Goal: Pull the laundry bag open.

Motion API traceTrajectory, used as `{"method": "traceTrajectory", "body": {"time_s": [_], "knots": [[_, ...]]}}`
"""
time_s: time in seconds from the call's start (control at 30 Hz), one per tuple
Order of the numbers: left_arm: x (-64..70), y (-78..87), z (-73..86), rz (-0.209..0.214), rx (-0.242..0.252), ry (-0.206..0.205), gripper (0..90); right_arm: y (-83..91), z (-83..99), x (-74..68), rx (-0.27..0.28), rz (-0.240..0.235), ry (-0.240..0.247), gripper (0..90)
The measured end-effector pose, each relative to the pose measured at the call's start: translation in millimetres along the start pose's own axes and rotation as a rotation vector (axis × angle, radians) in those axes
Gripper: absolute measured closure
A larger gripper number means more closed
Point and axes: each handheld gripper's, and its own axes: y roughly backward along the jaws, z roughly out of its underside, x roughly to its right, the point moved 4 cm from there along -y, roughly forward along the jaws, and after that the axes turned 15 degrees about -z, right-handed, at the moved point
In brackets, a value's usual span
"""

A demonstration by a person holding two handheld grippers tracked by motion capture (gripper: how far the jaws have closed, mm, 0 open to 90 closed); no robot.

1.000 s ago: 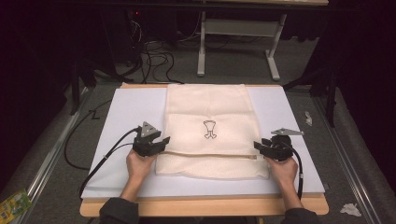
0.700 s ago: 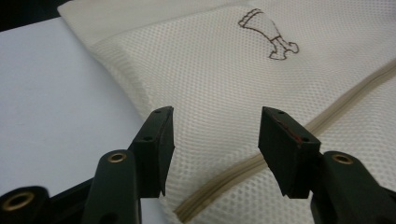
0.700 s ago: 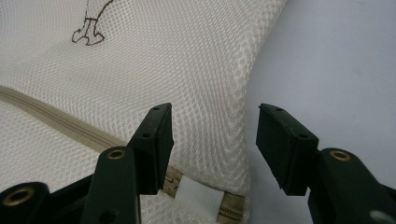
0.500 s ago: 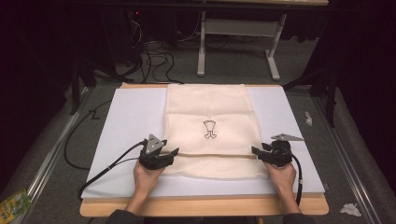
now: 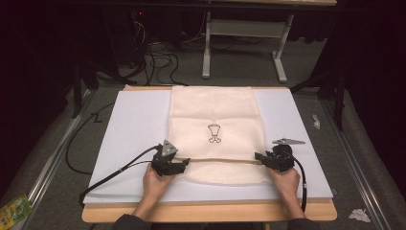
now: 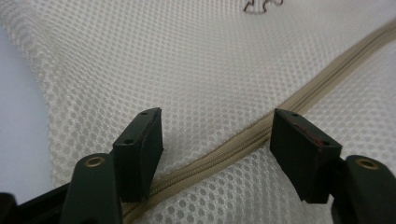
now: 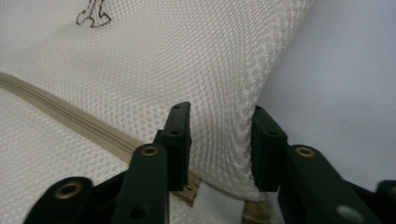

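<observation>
The cream mesh laundry bag with a tan zip [image 5: 213, 124] lies flat on the white foam board [image 5: 129, 129] covering the table, its long axis running near to far, the zip crossing it left to right close to the near end; the small printed figure [image 5: 214, 133] sits just beyond the zip. The left tongs [image 6: 217, 140] stand open, astride the zip's left stretch, gripping nothing; the right tongs [image 7: 222, 149] pinch a raised fold of mesh at the bag's right edge, beside the zip's end. To do this well, I judge: hold the right edge taut, close the left tongs on the zip line squarely, avoid bunching mesh.
</observation>
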Motion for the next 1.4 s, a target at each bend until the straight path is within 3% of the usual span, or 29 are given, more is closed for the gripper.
{"method": "traceTrajectory", "body": {"time_s": [0.1,0.17,0.8,1.03,1.3,1.4], "knots": [[-0.1,-0.1,0.1,0.005,0.0,0.003,35.0,0.5,-0.3,-0.1,-0.022,0.007,0.01,82.2],[-0.3,-0.2,0.2,0.006,-0.002,0.004,34.9,0.6,-0.7,0.9,-0.019,-0.005,0.012,84.4],[-1.9,1.0,-1.5,0.027,0.0,0.018,35.3,16.0,-9.9,2.8,0.06,-0.096,0.06,87.2],[-0.8,6.8,-11.2,0.099,0.023,0.075,36.9,22.0,-15.0,0.9,0.066,-0.113,0.071,87.2],[16.1,10.5,-29.6,0.148,0.038,0.052,39.2,26.4,-20.5,-2.2,0.075,-0.124,0.079,87.2],[24.4,9.7,-36.1,0.193,0.054,0.053,38.8,27.6,-23.0,-4.5,0.068,-0.123,0.087,87.1]]}}
